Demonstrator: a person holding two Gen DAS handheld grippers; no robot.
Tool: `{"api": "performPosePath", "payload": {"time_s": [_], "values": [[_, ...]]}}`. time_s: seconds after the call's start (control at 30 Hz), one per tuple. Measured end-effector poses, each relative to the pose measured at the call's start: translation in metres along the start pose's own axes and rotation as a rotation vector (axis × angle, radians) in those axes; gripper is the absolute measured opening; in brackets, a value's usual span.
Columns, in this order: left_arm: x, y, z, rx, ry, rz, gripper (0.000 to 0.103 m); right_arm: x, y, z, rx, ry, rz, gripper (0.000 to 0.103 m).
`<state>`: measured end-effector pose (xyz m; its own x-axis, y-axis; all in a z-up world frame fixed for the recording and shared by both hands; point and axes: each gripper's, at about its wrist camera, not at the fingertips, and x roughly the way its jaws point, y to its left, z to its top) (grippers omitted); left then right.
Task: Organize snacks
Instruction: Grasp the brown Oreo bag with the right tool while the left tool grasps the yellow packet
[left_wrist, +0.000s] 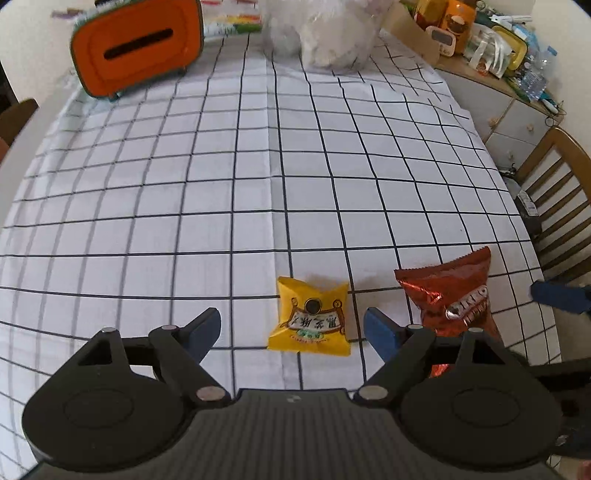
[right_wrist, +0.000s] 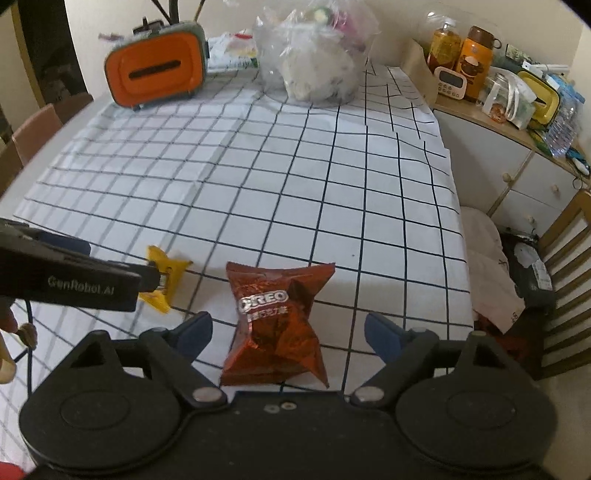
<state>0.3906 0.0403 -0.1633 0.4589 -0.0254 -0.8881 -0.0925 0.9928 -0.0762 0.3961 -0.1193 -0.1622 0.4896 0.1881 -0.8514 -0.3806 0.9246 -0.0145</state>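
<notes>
A small yellow snack packet (left_wrist: 312, 319) lies flat on the checked tablecloth (left_wrist: 184, 192) near the front edge. My left gripper (left_wrist: 291, 325) hovers over it, open, a finger on either side and neither pad touching it. To its right lies a red Oreo packet (left_wrist: 450, 295). In the right wrist view the Oreo packet (right_wrist: 280, 314) sits between the spread fingers of my right gripper (right_wrist: 288, 328), which is open with gaps on both sides. The yellow packet (right_wrist: 166, 273) shows there partly behind the left gripper's housing (right_wrist: 74, 284).
An orange tissue box (left_wrist: 136, 48) stands at the far left of the table and a clear plastic bag (left_wrist: 328, 33) of items at the far middle. A sideboard (right_wrist: 491, 155) with jars and a wooden chair (left_wrist: 554, 206) stand off the table's right edge.
</notes>
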Motion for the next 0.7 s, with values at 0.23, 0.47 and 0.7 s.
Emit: {"api": "performPosePath", "payload": {"time_s": [0.23, 0.47, 0.7], "values": [[0.025, 0.001, 0.002, -0.015, 0.032, 0.002, 0.084, 0.028, 0.002, -0.003, -0.016, 0.032, -0.019, 0.079], [0.033, -0.002, 0.003, 0.004, 0.028, -0.003, 0.067, 0.04, 0.0, -0.004, 0.012, 0.037, 0.008, 0.069], [0.033, -0.005, 0.005, 0.013, 0.019, -0.015, 0.045, 0.041, 0.001, -0.004, 0.04, 0.031, 0.04, 0.052]]}}
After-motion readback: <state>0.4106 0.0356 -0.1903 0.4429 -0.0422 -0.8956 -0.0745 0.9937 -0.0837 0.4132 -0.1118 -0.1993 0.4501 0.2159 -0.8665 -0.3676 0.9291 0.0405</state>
